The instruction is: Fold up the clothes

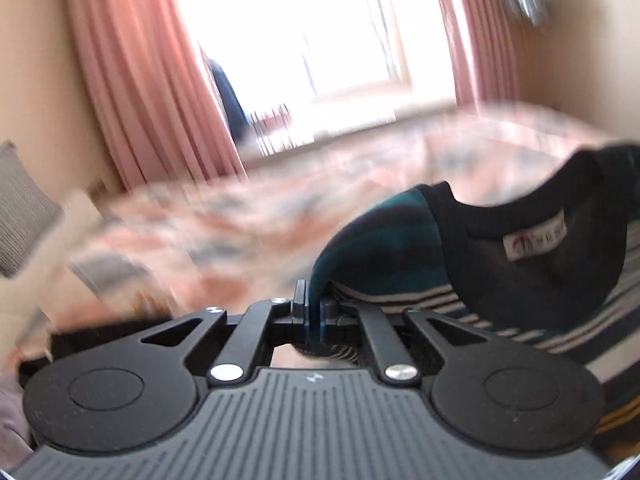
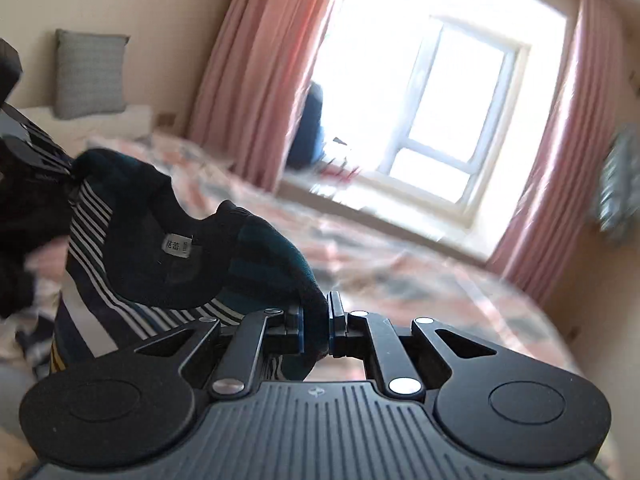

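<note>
A dark teal and navy striped sweater (image 1: 400, 248) with a black collar and a white neck label hangs in the air between both grippers. My left gripper (image 1: 314, 312) is shut on its left shoulder, and the cloth runs off to the right. In the right wrist view my right gripper (image 2: 316, 324) is shut on the other shoulder of the sweater (image 2: 168, 256), which stretches away to the left. The left gripper (image 2: 24, 136) shows at the far left edge there, pinching the cloth. The sweater's lower part is out of sight below.
A bed with a pink and grey patterned cover (image 2: 400, 264) lies beneath and ahead. Pink curtains (image 2: 256, 72) frame a bright window (image 2: 452, 92). A grey cushion (image 2: 90, 74) leans on the wall at left. A dark garment (image 2: 308, 128) hangs by the window.
</note>
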Tool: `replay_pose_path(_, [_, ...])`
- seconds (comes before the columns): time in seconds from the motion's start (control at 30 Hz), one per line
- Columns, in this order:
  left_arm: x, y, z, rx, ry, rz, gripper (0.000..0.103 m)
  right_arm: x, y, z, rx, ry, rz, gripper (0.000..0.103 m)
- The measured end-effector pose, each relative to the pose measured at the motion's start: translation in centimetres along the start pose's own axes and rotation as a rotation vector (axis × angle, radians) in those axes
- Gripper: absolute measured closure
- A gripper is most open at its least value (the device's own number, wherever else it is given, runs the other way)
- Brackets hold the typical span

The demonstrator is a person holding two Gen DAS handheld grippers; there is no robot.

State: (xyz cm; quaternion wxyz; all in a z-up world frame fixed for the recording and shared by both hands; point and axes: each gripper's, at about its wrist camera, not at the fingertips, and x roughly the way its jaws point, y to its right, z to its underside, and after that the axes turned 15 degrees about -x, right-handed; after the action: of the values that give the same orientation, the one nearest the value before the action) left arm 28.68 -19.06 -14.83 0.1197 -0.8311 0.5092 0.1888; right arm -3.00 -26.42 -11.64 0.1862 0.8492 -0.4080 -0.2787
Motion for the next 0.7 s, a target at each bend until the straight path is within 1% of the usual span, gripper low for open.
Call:
replay_pose_path(0.07, [-3.1,-0.4,-3.5,-0.04,0.108,-0.011,0.1,-2.8,1.9,-2.8,-0.025,0.033,0.098,0.094])
replay_pose_path(0.17, [-7.9,-0.5,-7.9,-0.081,0.241,-0.012,0.1,-7.5,4.2,-6.4,-0.07,0.089,0.231,0.094])
replay_pose_path(0.23, [-11.0,0.1,-10.0,-0.089,0.299,-0.01,0.099,-10.4,5.4,-8.3,-0.101,0.112,0.299,0.094])
replay_pose_path(0.33, [-15.4,1.4,-12.1,-0.084,0.373,-0.008,0.099,-14.3,6.9,-9.9,-0.137,0.137,0.366,0.094])
replay_pose_path(0.4, [-18.0,2.6,-12.6,-0.093,0.393,0.004,0.098,-16.6,7.8,-10.0,-0.157,0.143,0.395,0.094])
replay_pose_path(0.47, [-20.7,4.3,-12.1,-0.078,0.458,-0.032,0.098,-18.7,8.6,-9.6,-0.169,0.146,0.402,0.094])
replay_pose_path(0.57, [-25.3,6.0,-11.1,-0.093,0.524,-0.043,0.098,-21.6,9.3,-8.0,-0.181,0.15,0.4,0.094])
replay_pose_path(0.63, [-28.3,7.5,-9.9,-0.08,0.552,-0.072,0.098,-23.9,9.8,-7.0,-0.18,0.166,0.389,0.094])
replay_pose_path(0.7, [-31.1,9.0,-8.7,-0.066,0.561,-0.091,0.098,-26.5,10.3,-6.2,-0.195,0.19,0.387,0.094])
